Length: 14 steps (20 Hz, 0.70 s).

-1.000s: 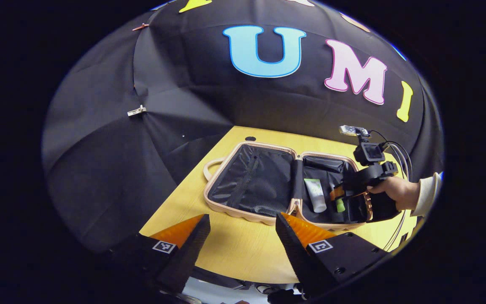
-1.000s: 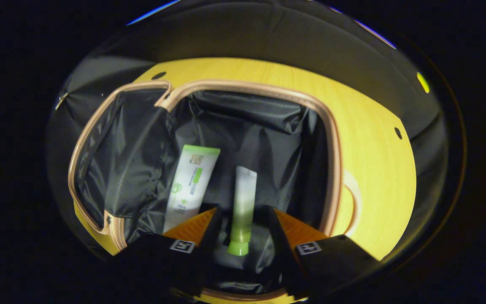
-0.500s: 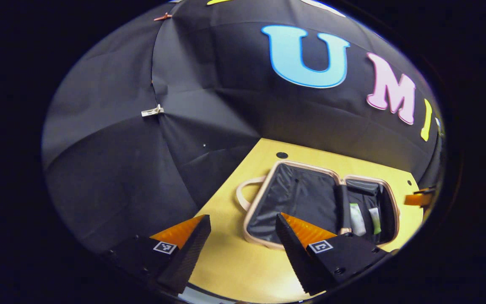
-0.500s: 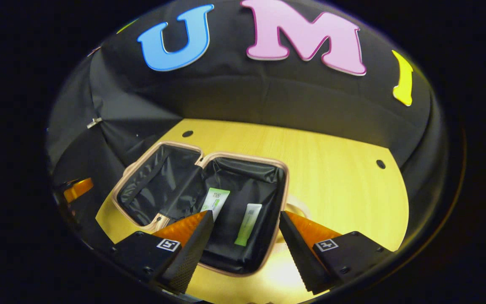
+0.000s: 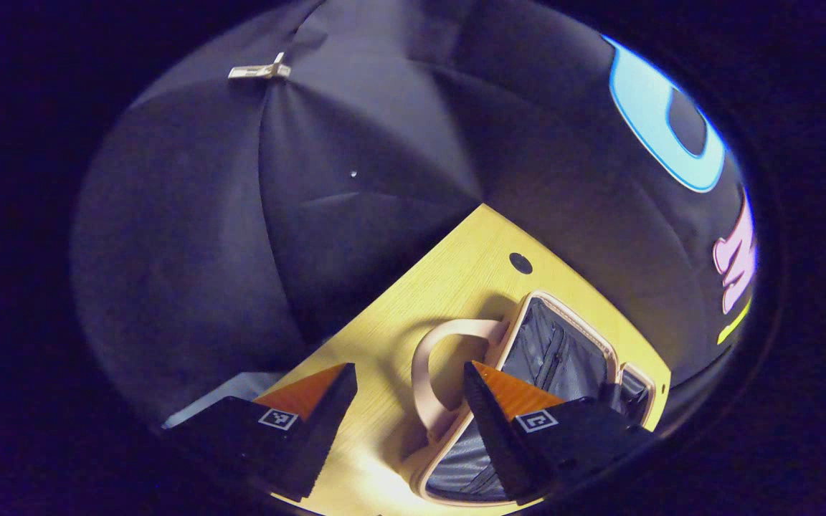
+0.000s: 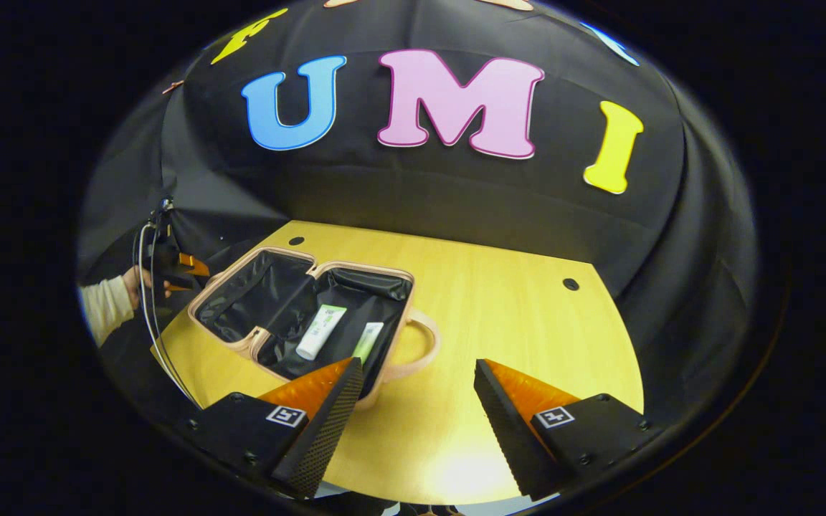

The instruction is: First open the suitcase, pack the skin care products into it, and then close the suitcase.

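The pink-rimmed suitcase (image 6: 355, 268) lies open on the yellow table, with black lining in both halves. Two skin care tubes lie side by side in its right half: a white and green tube (image 6: 320, 331) and a slimmer green-capped tube (image 6: 368, 341). My right gripper (image 6: 419, 365) is open and holds nothing, hovering above the table just right of the case's near handle (image 6: 424, 351). My left gripper (image 5: 406, 371) is open too, low over the lid half (image 5: 563, 304), and the lid's handle (image 5: 424, 373) shows between its fingers. The left gripper (image 6: 185, 266) hangs beside the case's left edge.
The yellow table (image 6: 513, 315) has bare wood to the right of the case, with small round holes (image 6: 570, 284) (image 5: 520, 263). A hand (image 6: 133, 283) in a cream sleeve (image 6: 101, 308) holds the left gripper, with cables trailing below. Black cloth walls close in the table on all sides.
My right gripper has let go of the slim tube inside the case and pulled back and up. My left gripper has swung left and come down close to the lid's handle.
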{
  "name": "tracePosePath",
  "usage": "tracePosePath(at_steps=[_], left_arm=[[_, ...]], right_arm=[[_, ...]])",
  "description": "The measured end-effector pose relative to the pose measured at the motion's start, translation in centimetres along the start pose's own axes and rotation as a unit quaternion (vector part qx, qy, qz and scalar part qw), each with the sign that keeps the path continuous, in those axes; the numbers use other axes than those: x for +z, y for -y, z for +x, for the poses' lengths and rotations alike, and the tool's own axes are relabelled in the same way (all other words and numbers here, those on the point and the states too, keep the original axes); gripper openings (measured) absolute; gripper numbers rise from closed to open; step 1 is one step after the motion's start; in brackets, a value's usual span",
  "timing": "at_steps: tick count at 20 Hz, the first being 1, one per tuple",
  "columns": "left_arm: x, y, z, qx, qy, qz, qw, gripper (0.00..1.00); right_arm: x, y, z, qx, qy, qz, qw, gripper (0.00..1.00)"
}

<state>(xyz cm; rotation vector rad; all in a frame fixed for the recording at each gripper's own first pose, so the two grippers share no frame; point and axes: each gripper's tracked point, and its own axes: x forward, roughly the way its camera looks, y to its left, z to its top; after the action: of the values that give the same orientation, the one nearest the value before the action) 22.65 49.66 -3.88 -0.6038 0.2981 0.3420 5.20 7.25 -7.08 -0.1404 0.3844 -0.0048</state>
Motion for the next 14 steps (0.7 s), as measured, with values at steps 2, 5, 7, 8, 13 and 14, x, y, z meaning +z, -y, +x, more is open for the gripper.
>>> tracePosePath(at_steps=[2,5,7,8,13,14], left_arm=[[-0.1,-1.2,2.1,0.018,-0.024,-0.039,0.999,0.87],[-1.0,-0.7,3.7,0.002,-0.058,-0.059,0.997,0.79],[-1.8,-0.1,4.7,-0.003,-0.068,-0.068,0.995,0.63],[-1.9,0.0,5.1,-0.004,-0.07,-0.077,0.995,0.42],[-0.6,1.6,2.6,-0.015,-0.037,-0.057,0.998,0.15],[0.3,1.9,1.9,-0.018,-0.02,-0.038,0.999,0.11]], right_arm=[[-1.8,1.5,-2.5,-0.02,-0.008,0.009,1.0,0.99],[-3.7,4.3,-4.1,-0.062,-0.017,0.044,0.997,0.97],[-4.7,5.5,-4.3,-0.073,-0.034,0.063,0.995,0.97],[-4.6,6.1,-4.2,-0.077,-0.036,0.067,0.994,0.97],[-3.2,7.3,-3.7,-0.076,-0.02,0.064,0.995,0.97],[-3.1,7.5,-3.4,-0.074,-0.017,0.065,0.995,0.97]])
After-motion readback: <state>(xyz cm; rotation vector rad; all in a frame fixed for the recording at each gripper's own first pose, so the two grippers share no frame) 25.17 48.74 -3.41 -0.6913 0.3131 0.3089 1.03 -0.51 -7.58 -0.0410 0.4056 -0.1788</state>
